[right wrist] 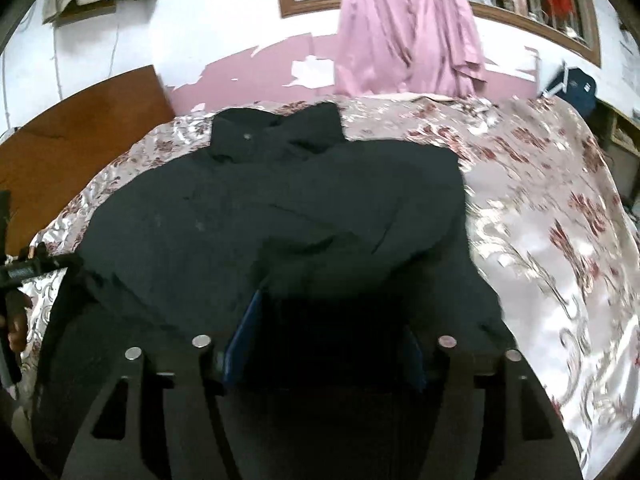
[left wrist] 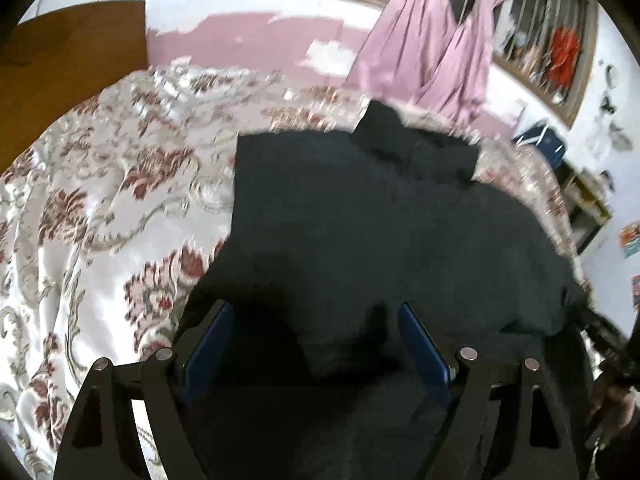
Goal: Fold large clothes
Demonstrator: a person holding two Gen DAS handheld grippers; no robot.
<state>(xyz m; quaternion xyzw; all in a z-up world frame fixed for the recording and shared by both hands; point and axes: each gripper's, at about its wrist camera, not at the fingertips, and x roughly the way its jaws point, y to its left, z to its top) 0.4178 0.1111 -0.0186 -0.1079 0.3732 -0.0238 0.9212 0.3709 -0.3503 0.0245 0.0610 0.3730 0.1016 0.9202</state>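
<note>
Black jacket (right wrist: 280, 216) is partly folded mid-bed on the floral bedspread (left wrist: 100, 208); final folds remain, left gripper (left wrist: 316, 332) spread wide and empty, right gripper's (right wrist: 332, 340) grip can't be told.

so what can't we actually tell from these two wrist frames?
- Left gripper: jaws stand wide over the dark garment; whether cloth lies between the pads is lost in shadow.
- Right gripper: black on black, grip unreadable.
- Garment's near hem: hidden under both grippers, both views.
- Bedspread pattern: motion-blurred.
- Person's hand: cut off by the left view's edge.
</note>
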